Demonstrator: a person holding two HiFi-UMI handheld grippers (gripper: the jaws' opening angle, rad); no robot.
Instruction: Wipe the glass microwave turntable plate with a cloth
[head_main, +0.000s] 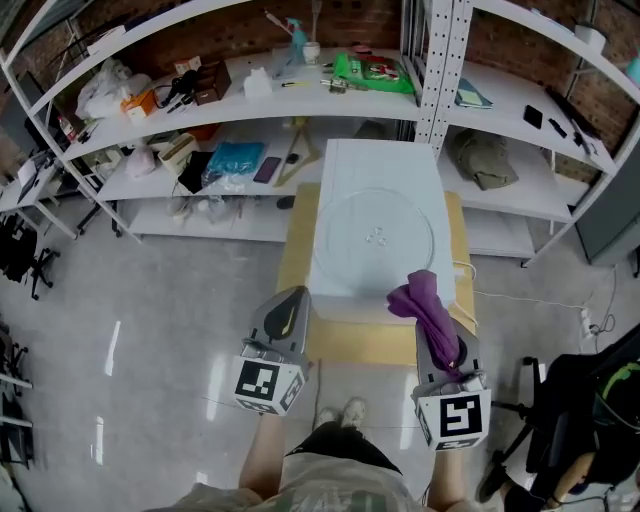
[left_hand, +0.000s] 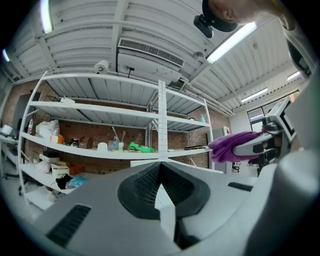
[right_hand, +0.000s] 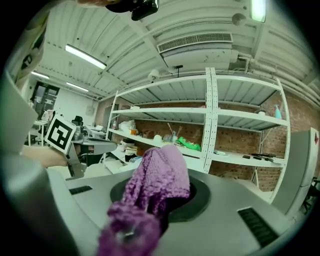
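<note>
Head view: left gripper (head_main: 291, 303) closed to a point, empty, at near edge of white top (head_main: 345, 290). Right gripper (head_main: 432, 312) clamps purple cloth (head_main: 430, 298), bunched and drooping. Round clear glass plate (head_main: 350, 215) lies flat on white top, ahead of the 2 grippers.
Left gripper view: jaws together, nothing between.
Right gripper view: jaws pinch the knitted, nubbly cloth.

Bright, even light comes from ceiling tube lamps (left_hand: 231, 42), which flare white in both gripper views. The floor (head_main: 150, 300) carries pale glare streaks (soft ones). Both gripper views bend and darken at their rims; the purple cloth (right_hand: 155, 195) blurs nearest the lens.
</note>
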